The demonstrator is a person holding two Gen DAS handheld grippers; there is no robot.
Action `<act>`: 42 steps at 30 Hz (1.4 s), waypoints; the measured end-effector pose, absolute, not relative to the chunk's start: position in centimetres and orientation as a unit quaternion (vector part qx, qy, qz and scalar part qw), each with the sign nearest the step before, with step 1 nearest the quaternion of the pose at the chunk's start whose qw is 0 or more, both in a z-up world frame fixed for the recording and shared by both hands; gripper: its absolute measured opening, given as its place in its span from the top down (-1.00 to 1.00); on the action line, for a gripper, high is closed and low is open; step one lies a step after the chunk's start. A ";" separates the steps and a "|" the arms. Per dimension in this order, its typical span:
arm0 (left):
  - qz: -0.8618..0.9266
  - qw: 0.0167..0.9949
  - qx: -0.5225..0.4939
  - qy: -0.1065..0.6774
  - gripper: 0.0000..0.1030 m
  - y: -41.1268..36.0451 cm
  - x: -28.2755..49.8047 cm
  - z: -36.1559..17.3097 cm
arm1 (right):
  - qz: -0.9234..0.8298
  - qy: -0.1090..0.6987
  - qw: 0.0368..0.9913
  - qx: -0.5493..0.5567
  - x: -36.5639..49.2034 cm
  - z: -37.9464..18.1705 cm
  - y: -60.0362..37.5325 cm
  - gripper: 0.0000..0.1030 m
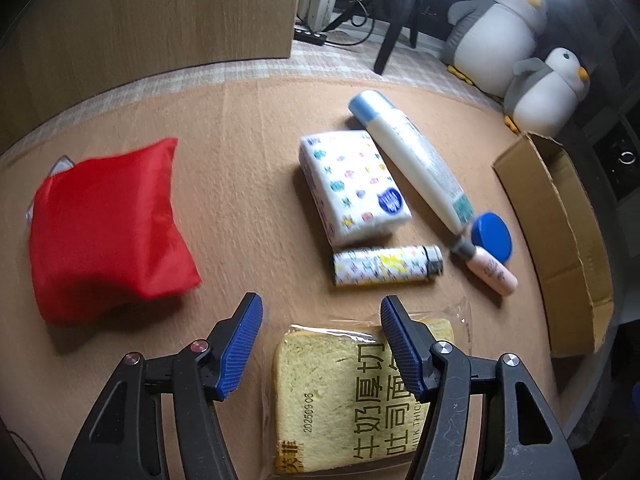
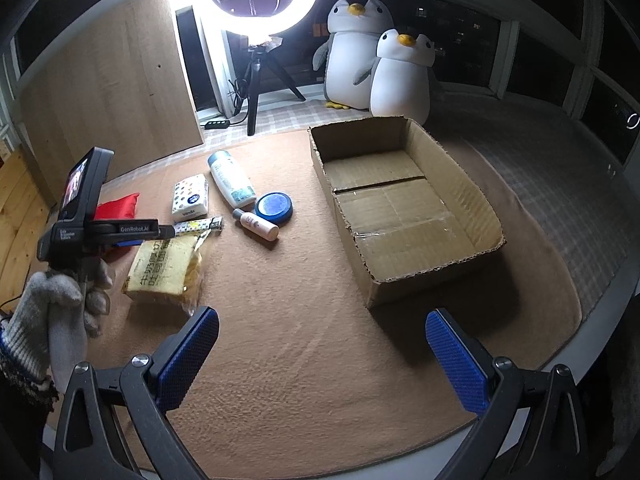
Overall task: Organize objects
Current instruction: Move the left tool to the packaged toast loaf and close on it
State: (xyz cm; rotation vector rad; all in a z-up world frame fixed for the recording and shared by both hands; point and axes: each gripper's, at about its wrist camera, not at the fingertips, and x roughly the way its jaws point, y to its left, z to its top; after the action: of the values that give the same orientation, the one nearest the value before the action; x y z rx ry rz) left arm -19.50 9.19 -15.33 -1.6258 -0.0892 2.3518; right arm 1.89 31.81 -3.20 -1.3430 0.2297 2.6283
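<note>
**Seat the pads on the toast before lifting**

The left gripper [image 1: 321,342] stands part open astride the bagged toast slice [image 1: 344,396]; its right pad overlaps the packet's corner, and whether either pad presses yet I cannot tell. Best to close on the bread itself, not the loose wrapper. The right gripper [image 2: 322,354] hangs wide open and empty over bare mat. The cardboard box [image 2: 456,168] waits empty, well apart to the right.

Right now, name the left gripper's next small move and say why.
Probably lower a little more and close on the bread packet. The left gripper straddles its upper edge, open, not yet pressing it; the cardboard box is empty.
</note>
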 end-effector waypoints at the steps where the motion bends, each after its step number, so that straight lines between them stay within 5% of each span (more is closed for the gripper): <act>1: 0.814 0.143 -0.562 -0.030 -0.27 9.3 -19.1 -15.4 | 0.884 0.077 0.089 -0.452 1.8 -3.2 31.7 -0.99; 12: 0.818 0.179 -0.546 0.001 -0.27 10.6 -14.2 -15.6 | 0.886 0.081 0.055 -0.453 1.1 -3.4 30.9 -0.99; 22: 0.849 0.144 -0.505 -0.057 -0.47 5.1 -9.4 -11.3 | 0.878 0.037 -0.072 -0.472 -4.8 -4.2 28.2 -0.99; 35: 0.805 0.161 -0.552 -0.143 -0.46 4.5 -3.4 -14.8 | 0.809 -0.020 -0.209 -0.550 -12.1 -9.5 22.4 -0.99; 42: 0.796 0.177 -0.557 -0.156 -0.45 5.6 -3.7 -16.0 | 0.764 -0.001 -0.241 -0.598 -13.6 -11.9 21.9 -0.59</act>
State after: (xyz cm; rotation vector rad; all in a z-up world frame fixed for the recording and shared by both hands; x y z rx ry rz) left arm -3.75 5.57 -15.99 -1.5773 -0.4425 2.2520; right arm -13.59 21.85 -11.90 -2.2360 -0.0046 2.8568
